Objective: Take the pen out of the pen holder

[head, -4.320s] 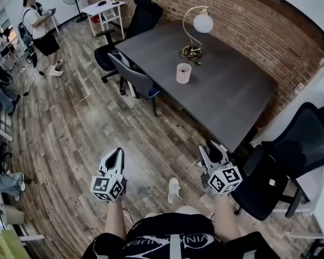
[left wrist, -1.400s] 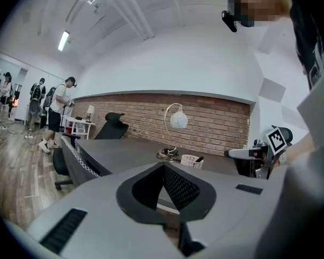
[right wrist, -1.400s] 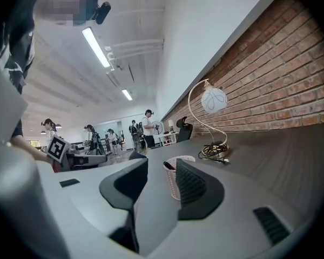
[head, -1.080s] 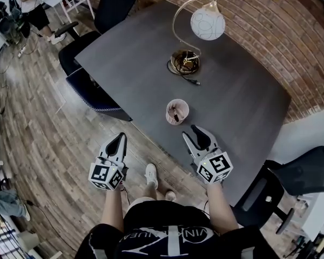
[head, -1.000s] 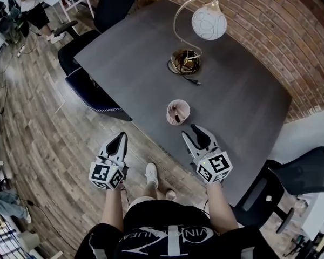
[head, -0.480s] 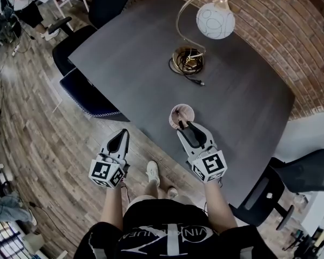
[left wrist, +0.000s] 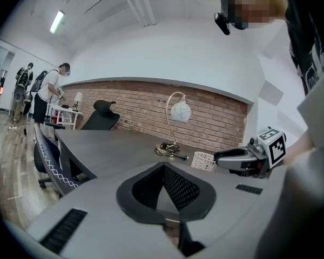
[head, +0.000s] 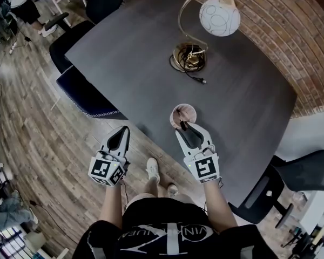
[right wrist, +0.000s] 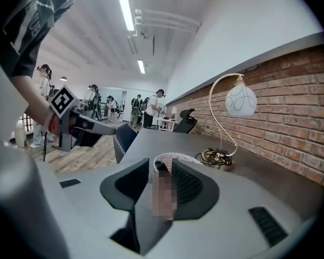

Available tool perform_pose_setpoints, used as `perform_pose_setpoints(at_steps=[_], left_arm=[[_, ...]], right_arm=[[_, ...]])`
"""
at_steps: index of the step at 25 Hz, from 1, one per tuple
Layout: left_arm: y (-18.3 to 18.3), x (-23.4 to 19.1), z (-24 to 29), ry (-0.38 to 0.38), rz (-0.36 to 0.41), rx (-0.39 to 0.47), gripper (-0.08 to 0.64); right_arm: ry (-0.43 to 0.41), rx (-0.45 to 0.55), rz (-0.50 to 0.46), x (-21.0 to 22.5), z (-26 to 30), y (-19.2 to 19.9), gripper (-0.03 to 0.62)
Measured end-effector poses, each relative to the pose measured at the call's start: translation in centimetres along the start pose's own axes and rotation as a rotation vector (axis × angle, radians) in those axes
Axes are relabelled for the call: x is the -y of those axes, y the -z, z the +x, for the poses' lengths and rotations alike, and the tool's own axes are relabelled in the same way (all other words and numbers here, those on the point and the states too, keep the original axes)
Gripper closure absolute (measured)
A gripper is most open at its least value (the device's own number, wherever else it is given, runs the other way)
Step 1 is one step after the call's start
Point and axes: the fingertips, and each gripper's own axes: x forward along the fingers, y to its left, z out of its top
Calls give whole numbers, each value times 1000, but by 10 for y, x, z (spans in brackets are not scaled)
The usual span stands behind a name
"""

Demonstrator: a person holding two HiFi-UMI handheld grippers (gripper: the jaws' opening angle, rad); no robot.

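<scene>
A pale mesh pen holder (head: 184,111) stands near the front edge of the dark grey table (head: 124,53). It also shows in the left gripper view (left wrist: 204,161). A dark pen (head: 182,124) sticks up out of it. My right gripper (head: 184,127) reaches over the holder's near rim (right wrist: 179,156). In the right gripper view the pen's top (right wrist: 159,168) stands between the jaws of the right gripper (right wrist: 161,164). They have just been closing and are still open, with a gap on each side. My left gripper (head: 123,129) hangs over the floor left of the table, shut and empty.
A gold arc lamp with a white globe (head: 220,16) and a coiled cable at its base (head: 188,58) stands further back on the table. A blue chair (head: 86,93) is tucked in at the table's left edge. Black office chairs (head: 302,171) stand around, and people are far off.
The right gripper moved forward over the holder's rim and rolled, bringing its jaws around the pen's top. The left gripper shifted only slightly. Earlier, the person walked up to the table.
</scene>
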Motion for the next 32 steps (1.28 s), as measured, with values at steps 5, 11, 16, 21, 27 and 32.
perform_pose_setpoints(at_steps=[5, 11, 16, 21, 27, 32], left_arm=[[3, 0, -2, 0, -8, -2, 545], [6, 0, -3, -3, -10, -7, 545], [3, 3, -5, -3, -11, -2, 545], [5, 6, -6, -2, -12, -8, 545], [3, 11, -9, -5, -10, 0, 545], [-2, 13, -13, -12, -5, 9, 545]], right_arm=[[11, 4, -22, 1, 0, -1, 492], [1, 4, -9, 0, 0, -1, 503], [-2, 10, -3, -1, -4, -4, 515], [2, 43, 44, 3, -8, -10, 531], [16, 90, 69, 10, -13, -17, 534], [31, 132, 60, 18, -18, -22, 537]])
